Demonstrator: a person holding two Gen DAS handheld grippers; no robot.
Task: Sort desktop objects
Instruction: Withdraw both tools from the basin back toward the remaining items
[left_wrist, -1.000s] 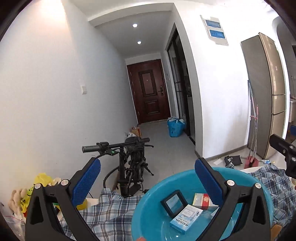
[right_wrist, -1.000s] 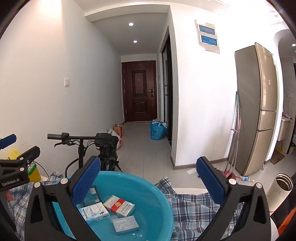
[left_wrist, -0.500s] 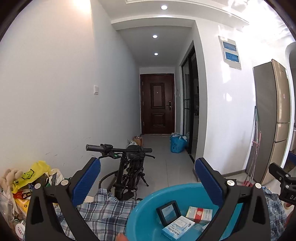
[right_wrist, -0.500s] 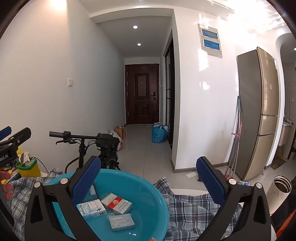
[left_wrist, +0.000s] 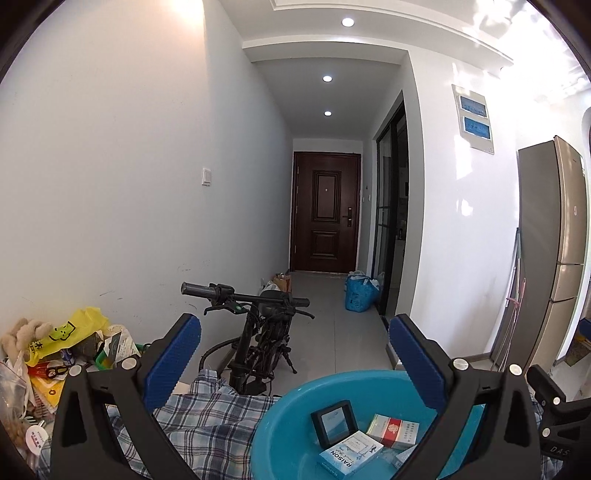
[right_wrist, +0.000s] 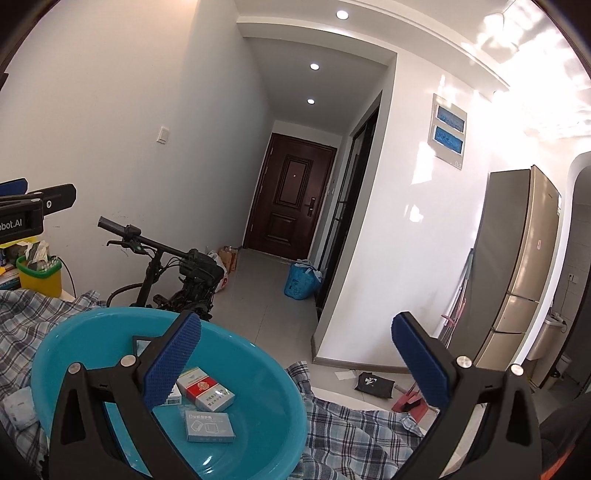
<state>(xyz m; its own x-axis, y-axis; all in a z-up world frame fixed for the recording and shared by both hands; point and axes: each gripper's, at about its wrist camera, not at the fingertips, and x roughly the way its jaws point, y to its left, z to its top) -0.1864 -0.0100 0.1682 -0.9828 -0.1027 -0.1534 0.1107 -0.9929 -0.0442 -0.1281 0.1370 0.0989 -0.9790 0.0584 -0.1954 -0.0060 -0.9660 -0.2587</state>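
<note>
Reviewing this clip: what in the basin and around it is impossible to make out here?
- Black-framed item in the blue basin: right wrist view, mostly behind the right tongs.
- Small pale box: left wrist view, cut off by a finger of the left tongs.
- Clutter pile: left wrist view, items overlapping, labels too small.
- Person: out of frame in both views.

The basin (right_wrist: 258, 435) is glossy turquoise plastic, smooth enough to catch the light. Under it lies a soft woven plaid cloth (left_wrist: 207, 417), rumpled. The red-and-white carton (right_wrist: 205, 393) and the blue RAISON box (left_wrist: 349, 456) look like printed card with a slight sheen. Gripper pads (right_wrist: 173, 360) are ribbed blue rubber on matt black plastic arms with bright metal screws. The refrigerator (right_wrist: 521, 269) has a brushed metallic finish; the door (left_wrist: 323, 218) is dark panelled wood.
</note>
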